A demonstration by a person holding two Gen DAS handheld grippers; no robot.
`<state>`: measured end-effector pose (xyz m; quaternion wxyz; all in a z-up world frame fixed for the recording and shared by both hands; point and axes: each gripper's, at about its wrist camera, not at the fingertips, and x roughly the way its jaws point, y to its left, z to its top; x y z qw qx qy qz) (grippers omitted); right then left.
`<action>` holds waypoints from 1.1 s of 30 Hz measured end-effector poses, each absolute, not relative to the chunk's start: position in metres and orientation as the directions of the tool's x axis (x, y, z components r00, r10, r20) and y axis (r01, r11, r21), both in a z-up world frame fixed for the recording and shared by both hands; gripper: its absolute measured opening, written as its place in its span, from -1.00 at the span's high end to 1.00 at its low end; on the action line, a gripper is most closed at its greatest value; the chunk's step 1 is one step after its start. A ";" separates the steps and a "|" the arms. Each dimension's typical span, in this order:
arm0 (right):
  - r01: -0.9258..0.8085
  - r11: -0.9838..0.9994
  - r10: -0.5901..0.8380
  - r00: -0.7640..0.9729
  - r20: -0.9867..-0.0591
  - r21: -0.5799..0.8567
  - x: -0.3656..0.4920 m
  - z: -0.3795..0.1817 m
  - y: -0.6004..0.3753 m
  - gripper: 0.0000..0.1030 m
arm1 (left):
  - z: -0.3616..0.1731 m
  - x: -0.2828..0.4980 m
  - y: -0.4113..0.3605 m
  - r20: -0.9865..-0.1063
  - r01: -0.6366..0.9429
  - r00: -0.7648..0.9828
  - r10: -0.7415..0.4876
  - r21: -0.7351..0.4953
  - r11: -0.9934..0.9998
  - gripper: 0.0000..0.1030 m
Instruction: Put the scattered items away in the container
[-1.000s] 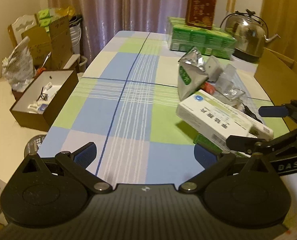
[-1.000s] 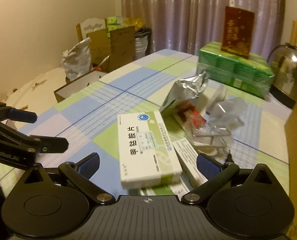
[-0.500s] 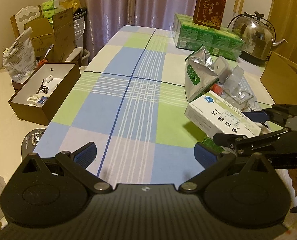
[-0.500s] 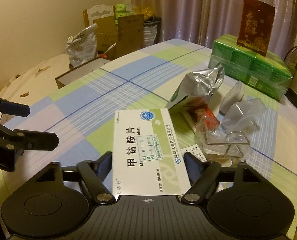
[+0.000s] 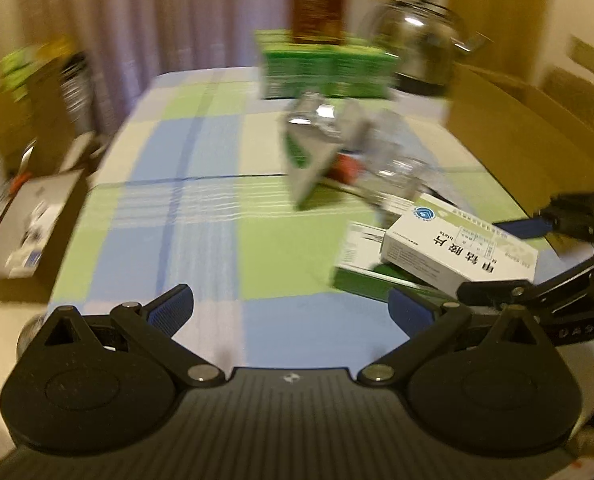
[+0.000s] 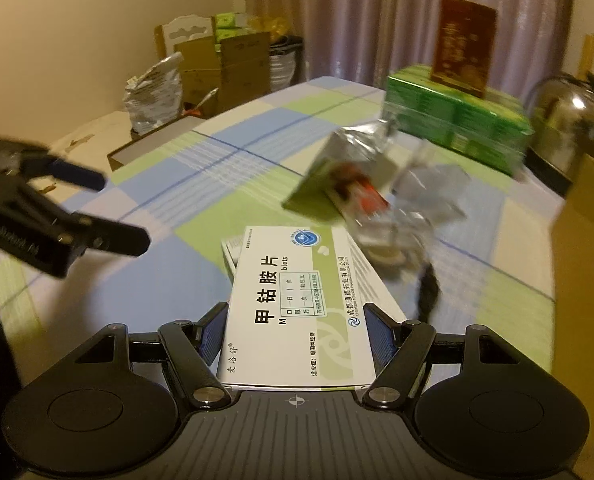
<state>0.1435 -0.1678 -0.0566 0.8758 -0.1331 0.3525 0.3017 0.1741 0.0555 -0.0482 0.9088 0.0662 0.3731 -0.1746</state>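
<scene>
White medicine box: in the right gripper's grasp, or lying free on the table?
Grasped: white medicine box sits clamped between the right gripper fingers.

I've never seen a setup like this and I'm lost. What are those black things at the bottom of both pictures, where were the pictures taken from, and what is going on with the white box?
There is no robot here. A person holds a two-fingered grasping tool in each hand, and each tool carries a wide-angle camera looking forward along its fingers. So the black shape at the bottom of each picture is the tool itself.

One picture is from the left tool, which is open and holds nothing. The other is from the right tool, whose blue pads are closed on a white medicine box. The same box shows at the right of the left view.

Beneath is a table with a checked cloth. On it lie a silver pouch, clear plastic packaging, more flat boxes, a green pack and a kettle. Both pictures are blurred.
</scene>
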 end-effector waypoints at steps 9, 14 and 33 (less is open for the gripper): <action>-0.548 0.836 0.378 0.620 -0.688 -0.034 0.112 -0.058 -0.214 -0.32 | -0.069 0.194 0.016 -0.719 0.688 0.538 -0.439 0.074 0.722 -0.98; -0.550 0.835 0.382 0.597 -0.706 -0.014 0.097 -0.063 -0.227 -0.32 | -0.077 0.215 0.000 -0.728 0.788 0.477 -0.492 0.106 0.607 -0.98; -0.552 0.834 0.384 0.544 -0.746 0.027 0.108 -0.087 -0.224 -0.32 | -0.102 0.250 -0.022 -0.773 0.947 0.254 -0.581 0.075 0.314 -0.98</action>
